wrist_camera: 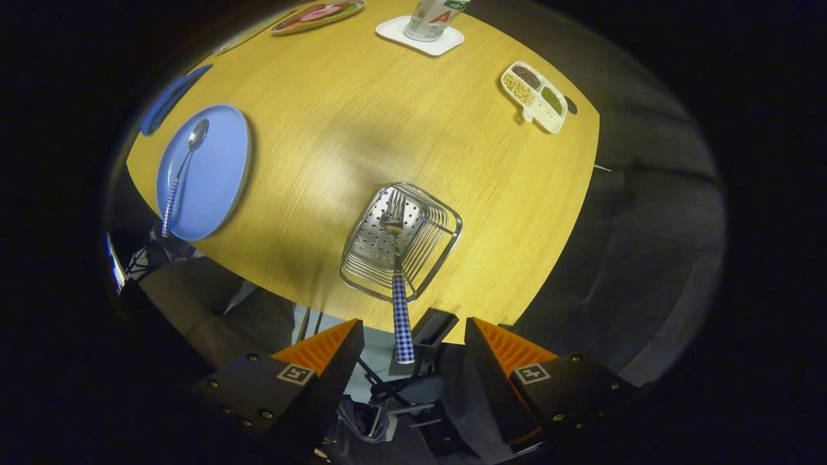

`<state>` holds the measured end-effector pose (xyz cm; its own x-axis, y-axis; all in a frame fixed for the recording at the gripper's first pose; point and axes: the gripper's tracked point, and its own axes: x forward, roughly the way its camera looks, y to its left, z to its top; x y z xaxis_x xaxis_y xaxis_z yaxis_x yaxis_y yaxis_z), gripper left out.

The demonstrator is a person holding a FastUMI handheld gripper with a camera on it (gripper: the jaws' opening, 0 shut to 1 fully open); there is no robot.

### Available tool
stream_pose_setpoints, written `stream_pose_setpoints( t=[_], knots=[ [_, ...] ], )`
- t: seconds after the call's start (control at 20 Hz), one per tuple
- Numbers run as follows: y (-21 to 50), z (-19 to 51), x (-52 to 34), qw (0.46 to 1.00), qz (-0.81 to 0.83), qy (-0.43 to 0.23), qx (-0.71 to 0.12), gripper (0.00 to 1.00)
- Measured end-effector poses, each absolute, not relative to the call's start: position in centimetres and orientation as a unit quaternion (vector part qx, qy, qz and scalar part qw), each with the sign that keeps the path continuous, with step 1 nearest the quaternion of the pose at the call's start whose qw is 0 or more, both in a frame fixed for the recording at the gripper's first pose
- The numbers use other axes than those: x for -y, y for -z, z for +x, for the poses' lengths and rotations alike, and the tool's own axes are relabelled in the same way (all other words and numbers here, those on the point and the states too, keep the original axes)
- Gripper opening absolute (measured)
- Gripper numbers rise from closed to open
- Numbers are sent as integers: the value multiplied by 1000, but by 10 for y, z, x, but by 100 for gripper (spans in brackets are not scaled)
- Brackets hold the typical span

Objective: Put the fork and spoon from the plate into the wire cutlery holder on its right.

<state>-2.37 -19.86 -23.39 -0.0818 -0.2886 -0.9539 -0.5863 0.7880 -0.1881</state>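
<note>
I read this as the halfway point: the fork (pixel 398 258) is already in the wire holder (pixel 402 240), so the spoon (pixel 183 169) is what is left. My gripper (pixel 413 352) has its fingers spread wide with nothing between them; the fork's checked handle pokes out of the holder back toward the gap between the fingers, but neither finger touches it.

The holder sits just ahead of the fingers, near the closest edge of the wooden table (pixel 362 110). The fork lies along the holder's length, prongs pointing away from me and the handle end nearest me, overhanging the holder's rim.

The spoon is well off to my left and a little farther ahead, lying on the blue plate (pixel 219 161). Its long axis runs roughly away from me, leaning slightly rightward, with the bowl at the far end and the checked handle at the near end, reaching the plate's near rim.

Next I judge I must swing left, line the fingers across that handle, and close on it there.
</note>
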Motion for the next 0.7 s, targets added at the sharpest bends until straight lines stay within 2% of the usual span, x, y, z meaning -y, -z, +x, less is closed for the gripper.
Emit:
stream_pose_setpoints(
  t=[0.4,0.7],
  knots=[
    [189,-37,159,710,-244,-117,-651,96],
    [171,-52,128,747,-233,-130,-608,95]
  ],
)
